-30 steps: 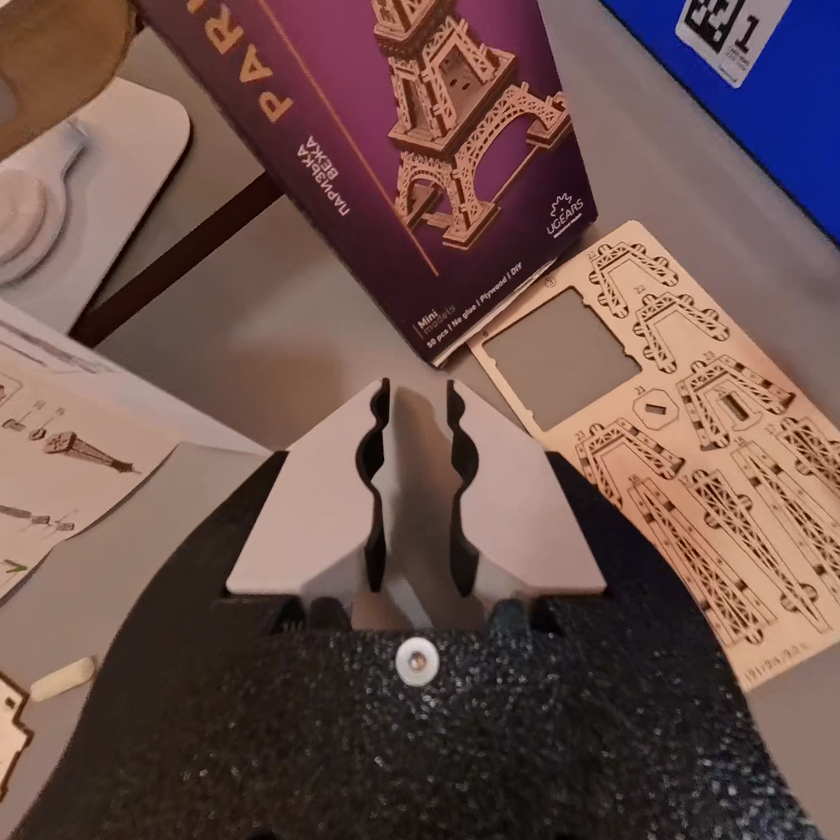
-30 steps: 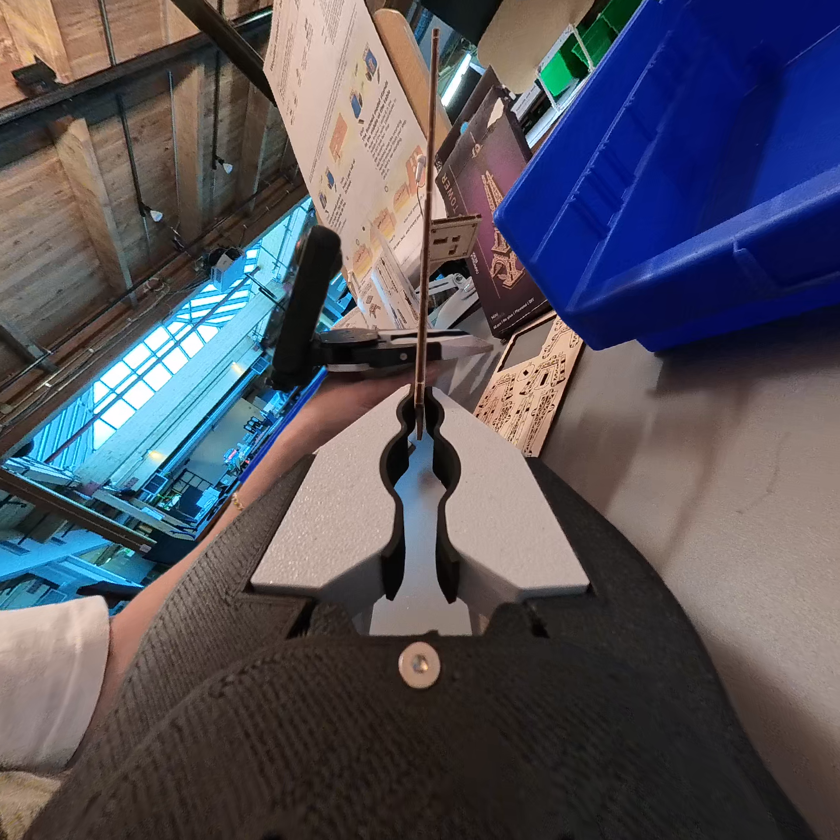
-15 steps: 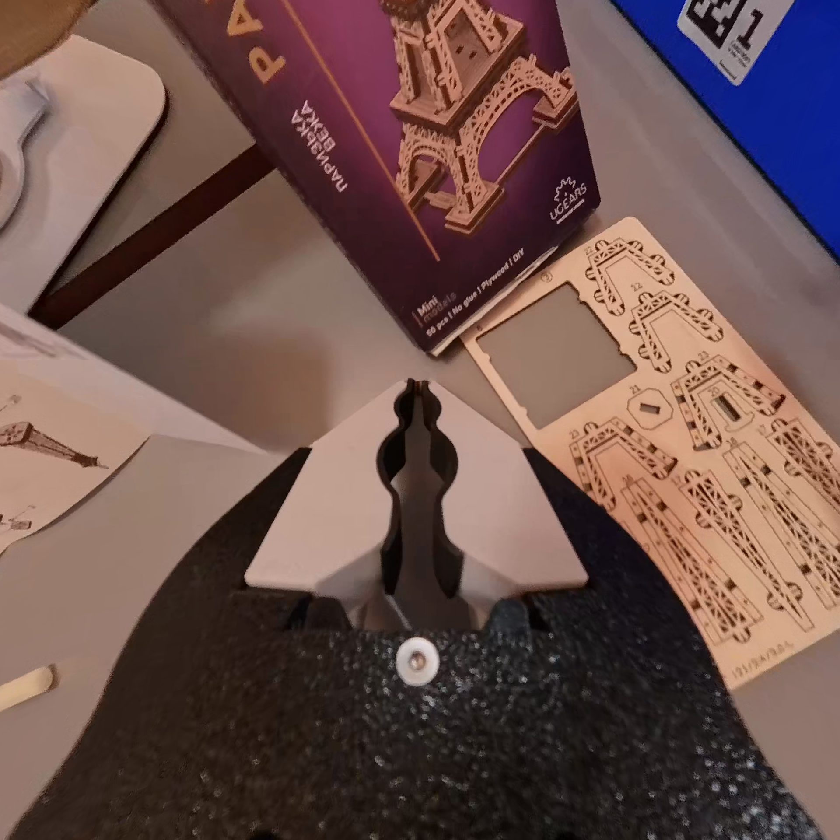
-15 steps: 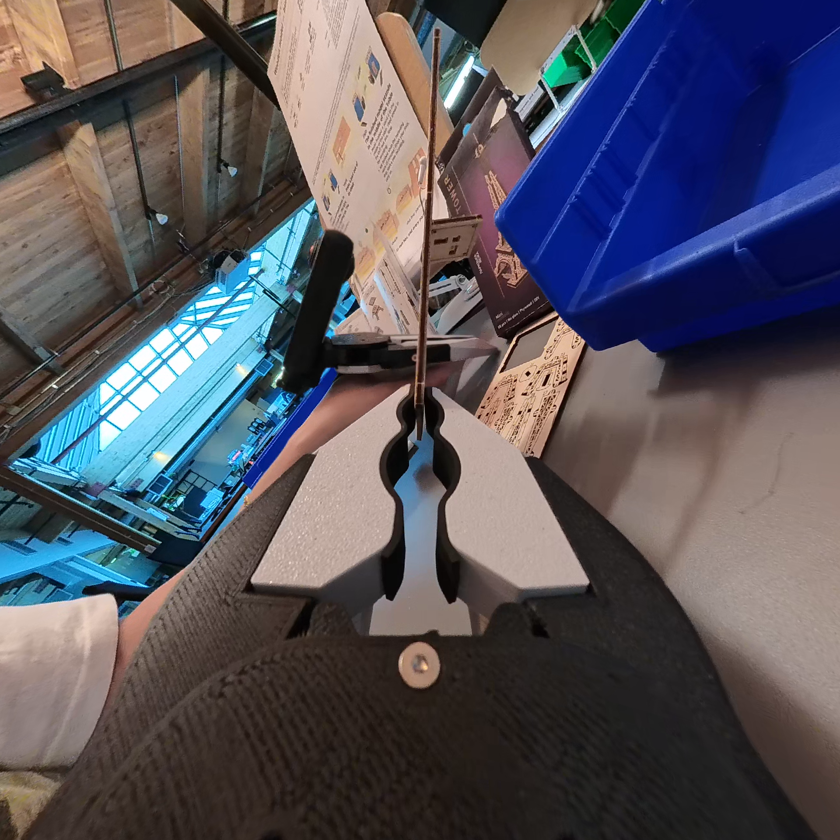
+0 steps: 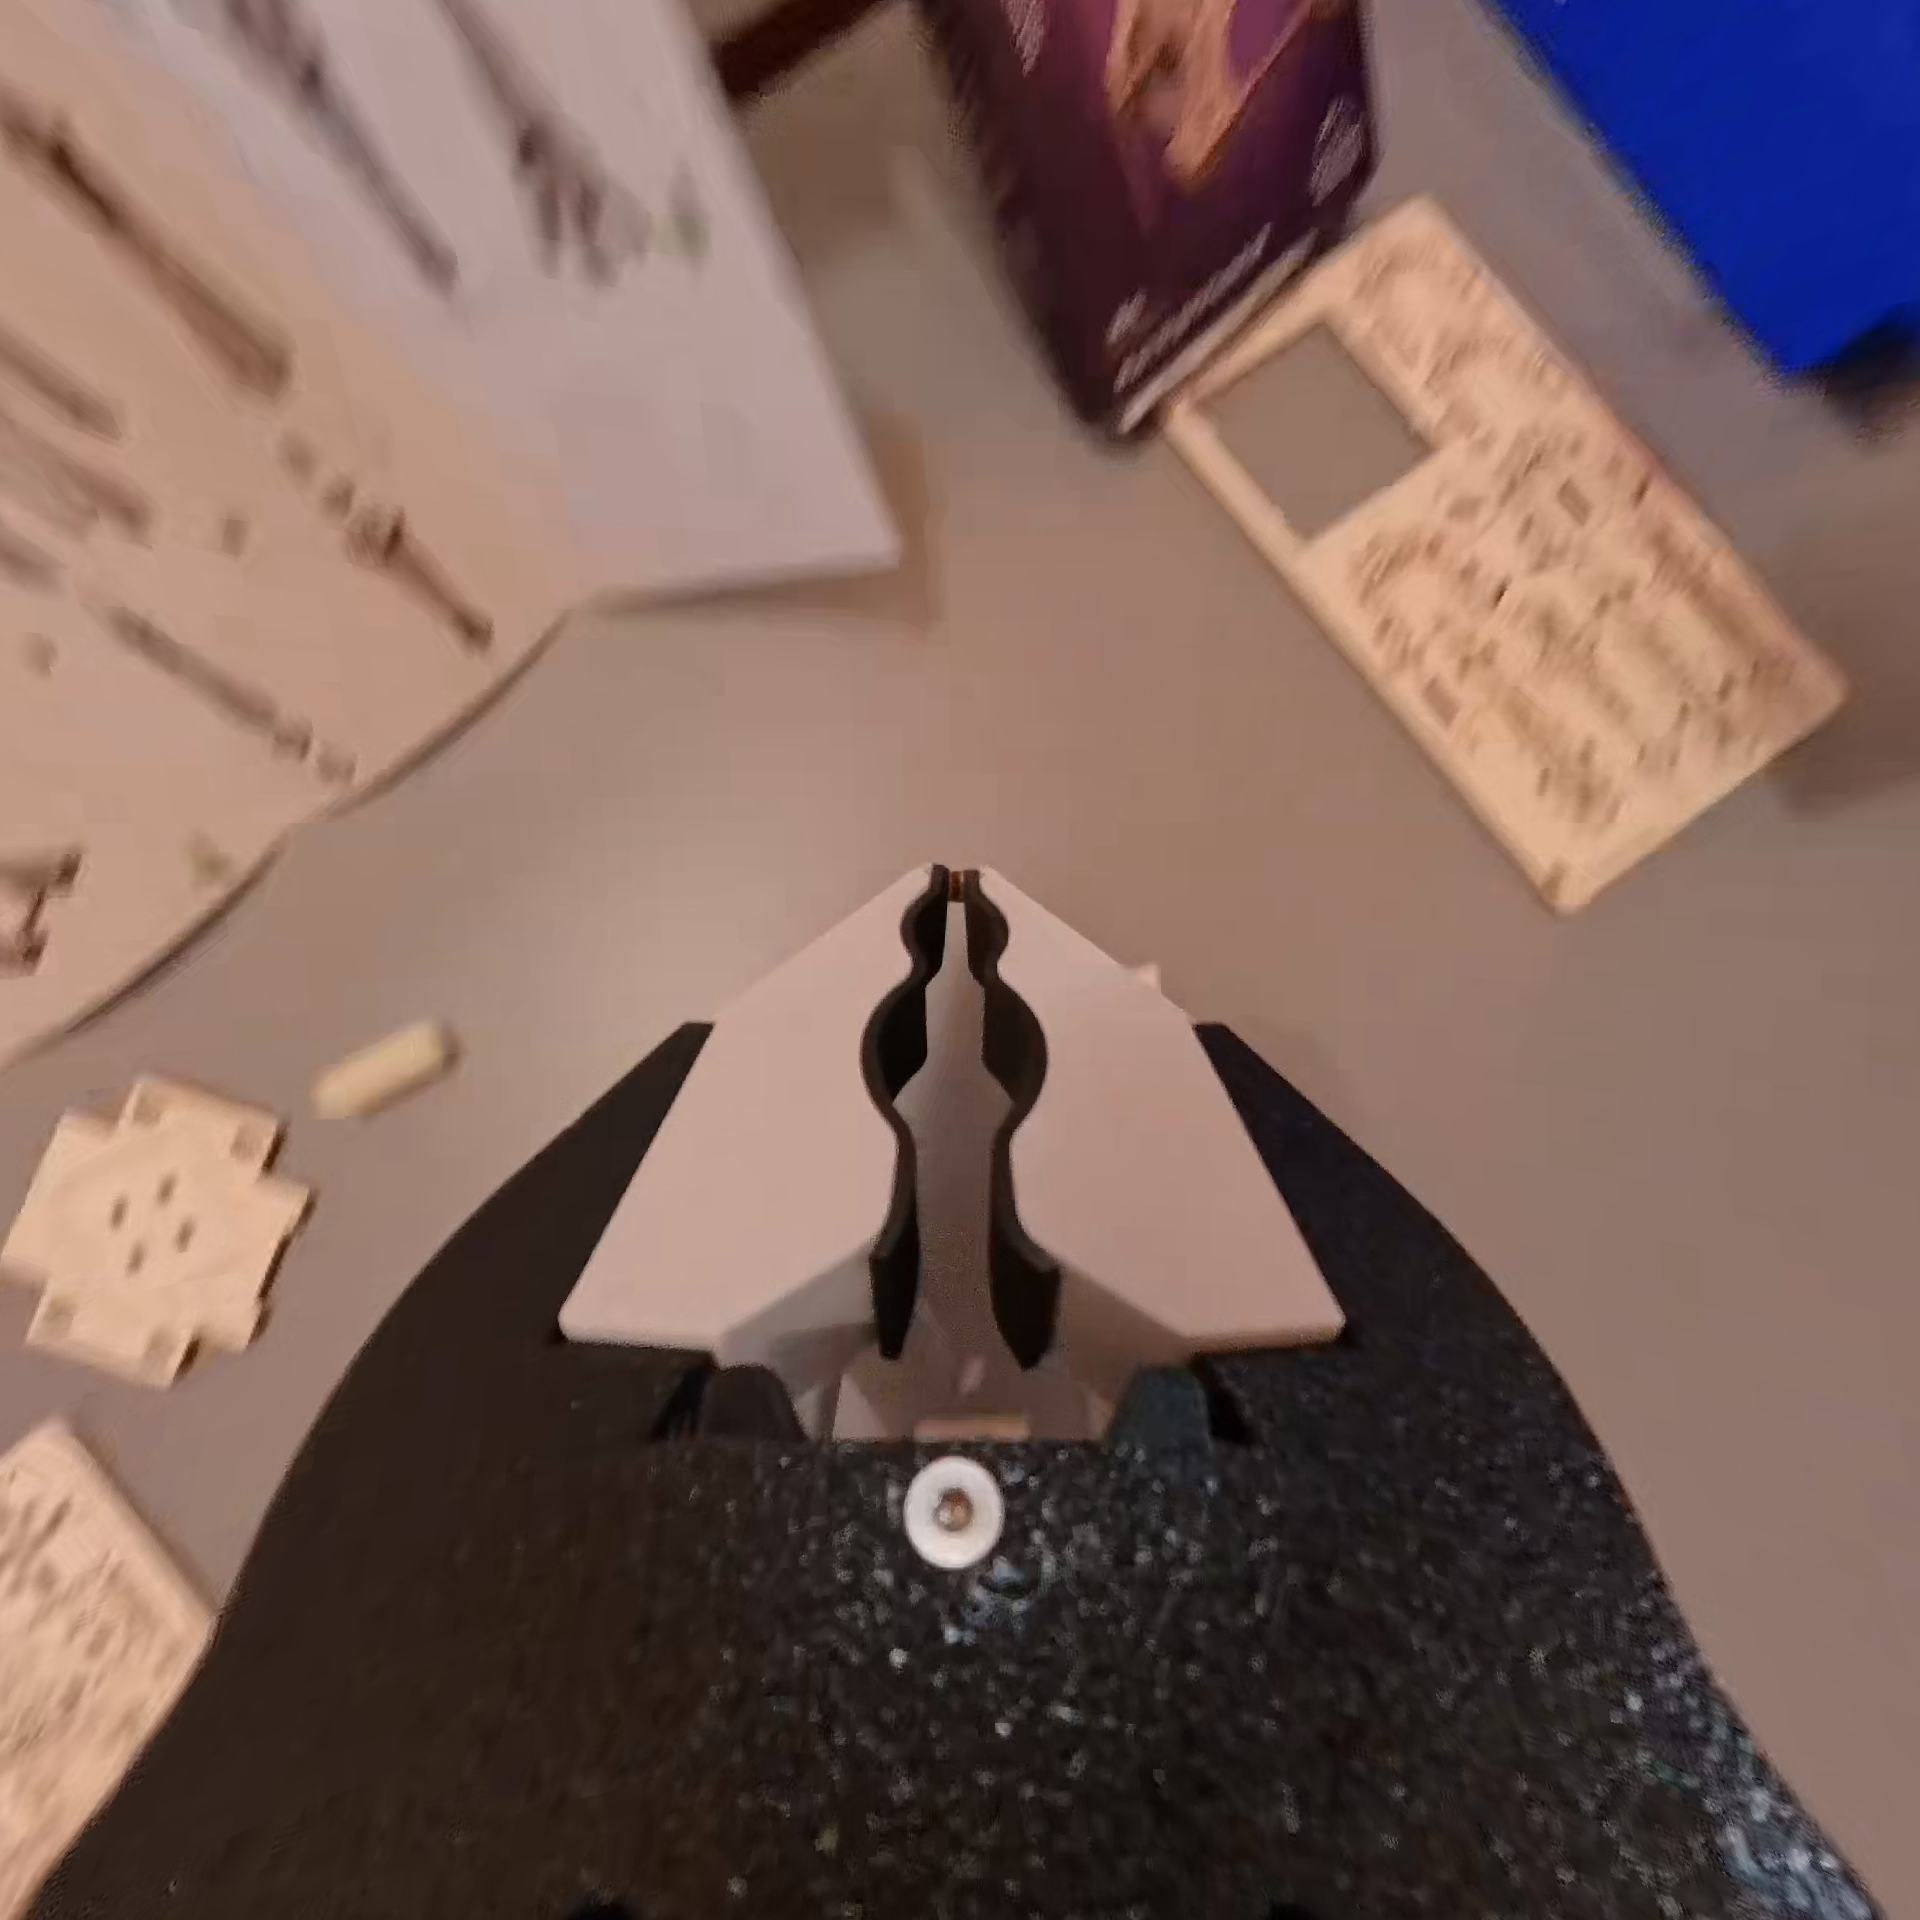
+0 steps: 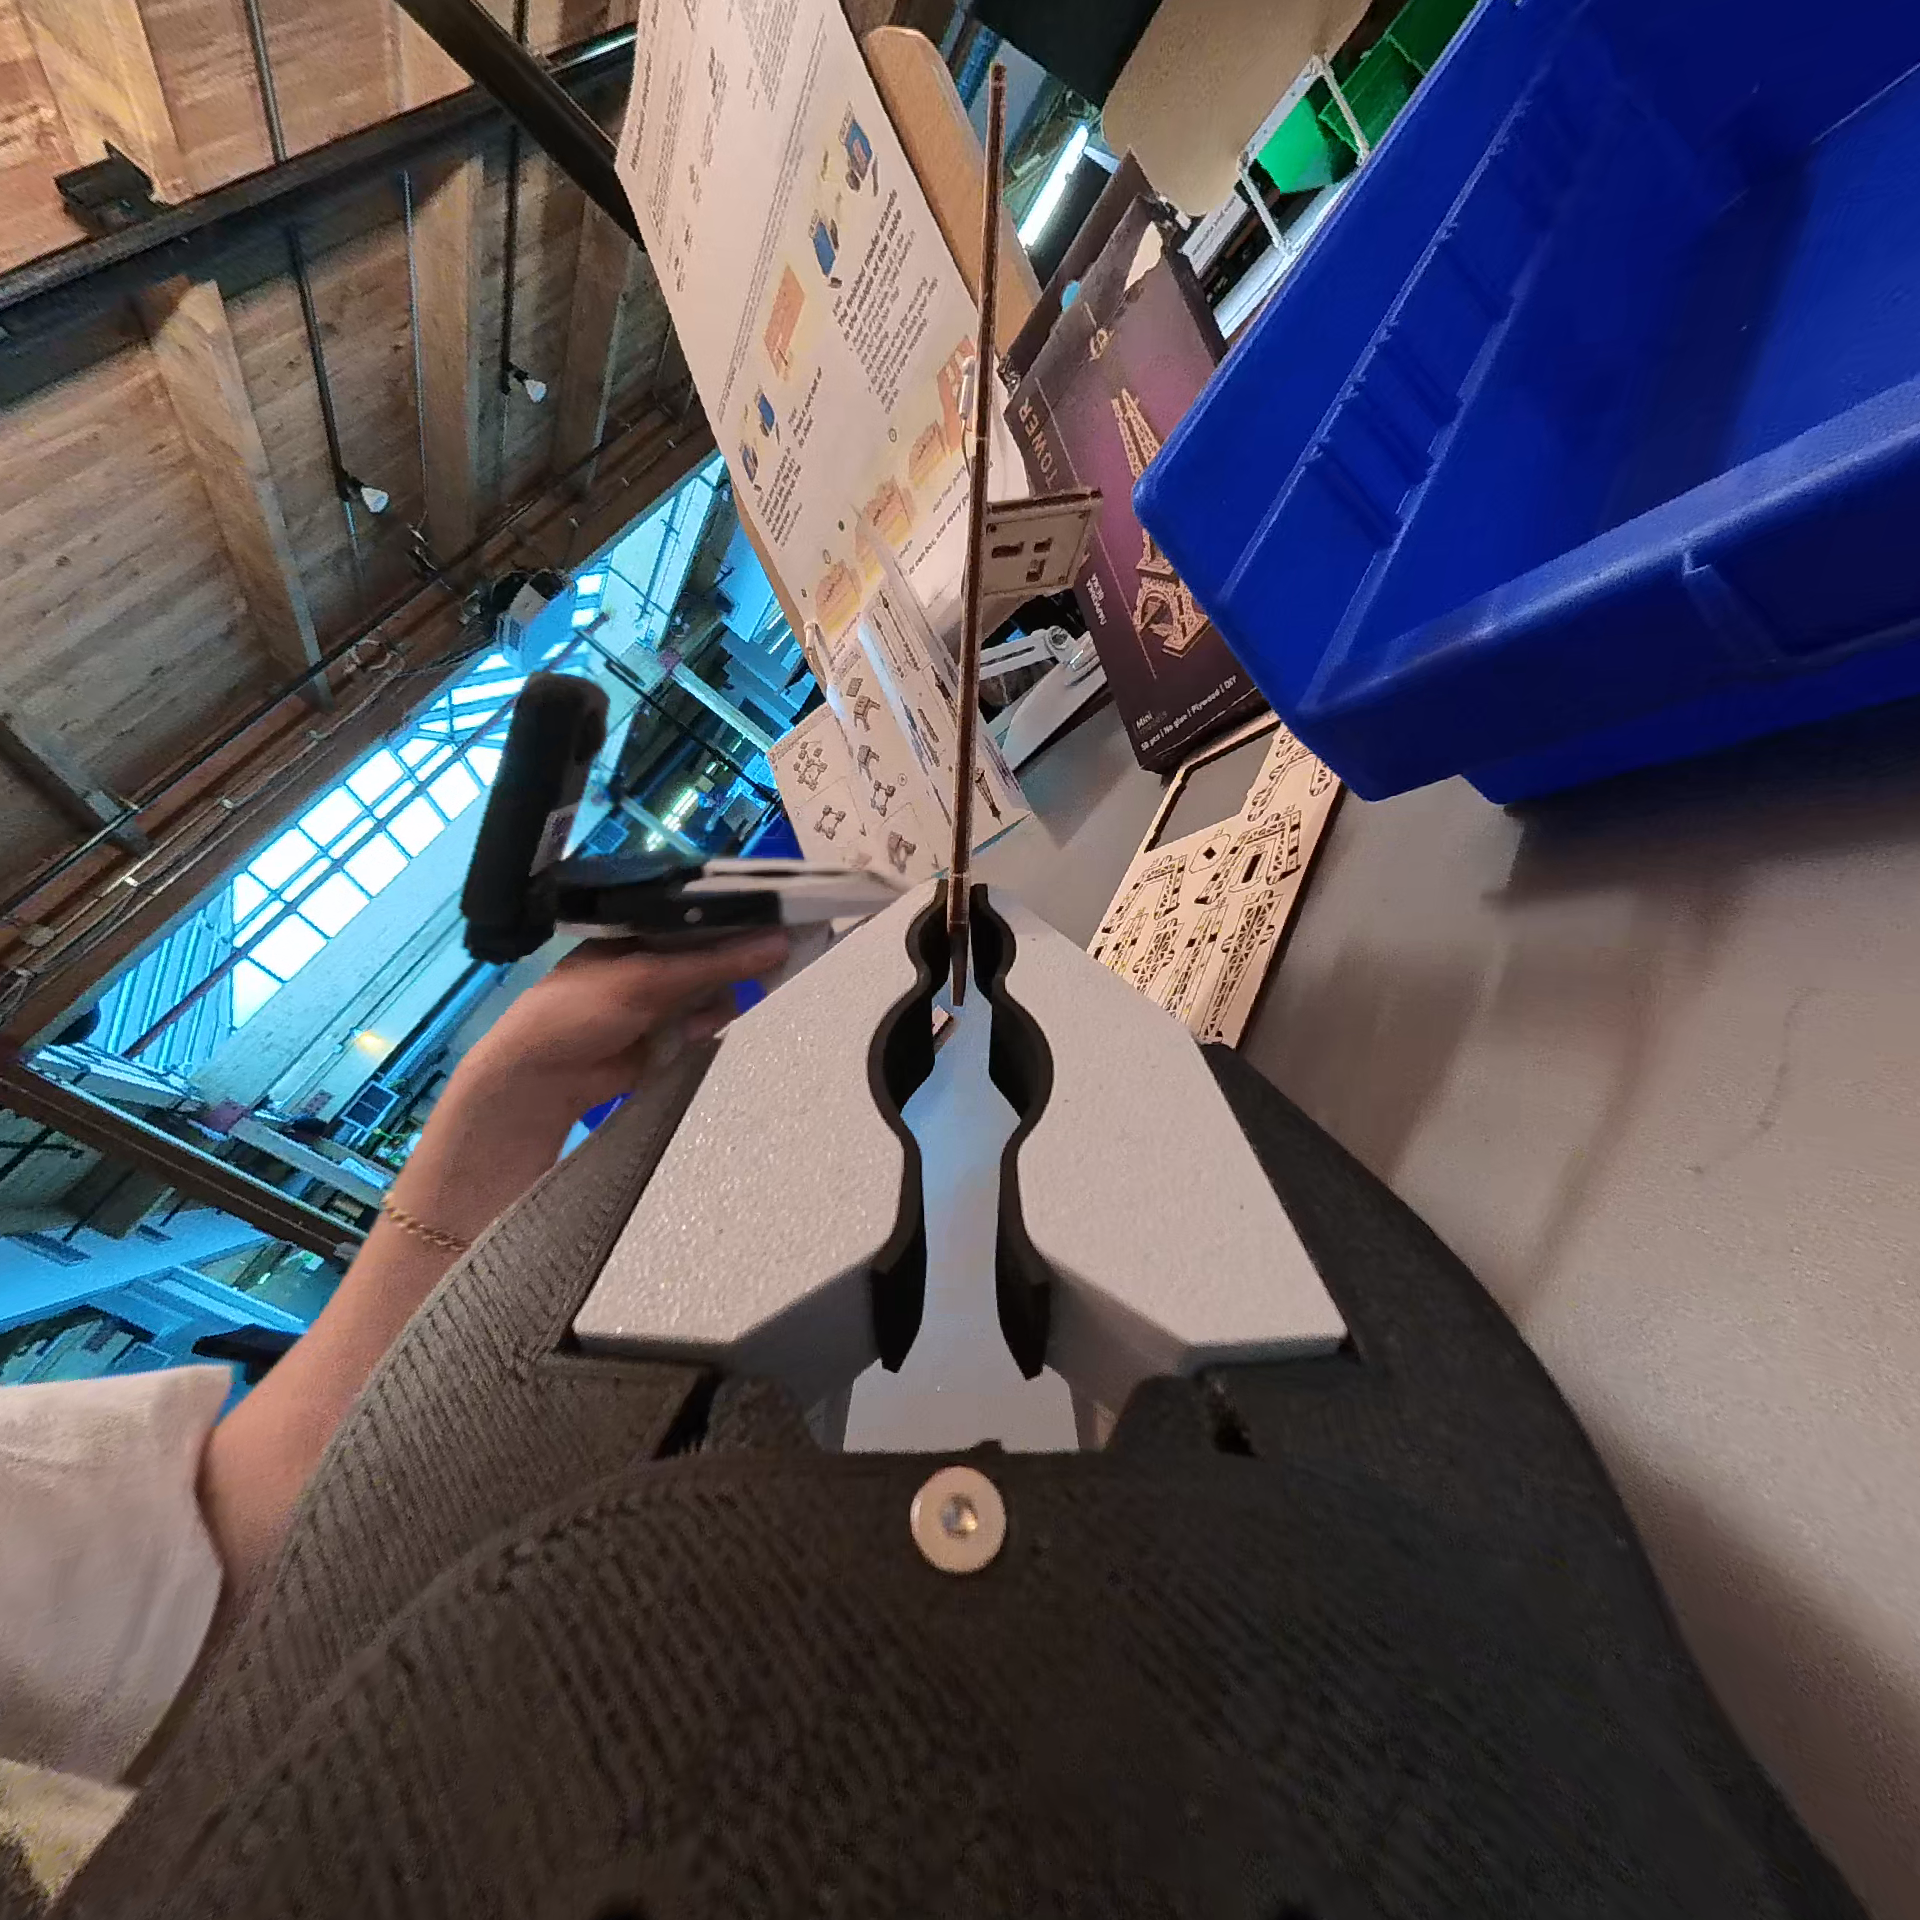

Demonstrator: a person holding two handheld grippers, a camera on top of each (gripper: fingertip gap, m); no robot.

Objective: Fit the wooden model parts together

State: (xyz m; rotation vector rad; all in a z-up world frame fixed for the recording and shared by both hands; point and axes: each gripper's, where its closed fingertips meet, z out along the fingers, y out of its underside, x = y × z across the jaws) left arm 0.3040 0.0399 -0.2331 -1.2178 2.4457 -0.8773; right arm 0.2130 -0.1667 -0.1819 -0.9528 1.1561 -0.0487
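My right gripper (image 6: 964,904) is shut on a long thin wooden part (image 6: 977,468), seen edge-on and pointing away from me. A small square wooden plate (image 6: 1039,545) with holes sits crosswise beside it. My left gripper (image 5: 953,878) is shut above the grey table, and I see nothing held in it. It also shows in the right wrist view (image 6: 727,899), in a hand just left of my right fingertips. A cross-shaped wooden piece (image 5: 156,1236) and a small pale peg (image 5: 384,1070) lie on the table to its left. A wooden sheet of uncut parts (image 5: 1507,551) lies at the far right.
A purple model box (image 5: 1164,156) stands at the back, with a blue bin (image 5: 1714,156) to its right. Instruction sheets (image 5: 260,416) cover the left. Another wooden sheet (image 5: 73,1621) lies at the lower left. The bin (image 6: 1558,416) also stands close on my right gripper's right. The grippers' ends are close to 25 cm from one another. The small pale peg (image 5: 384,1070) is closer to my left gripper, around 12 cm from its tips; the right tips are 35 cm off. My right tips are about 45 cm from the cross-shaped wooden piece (image 5: 156,1236), my left tips only 20 cm.
My left gripper went from open to shut. It then swung back and left, bringing the cross-shaped piece and the peg into view. My right gripper kept hold of the thin part and barely moved.
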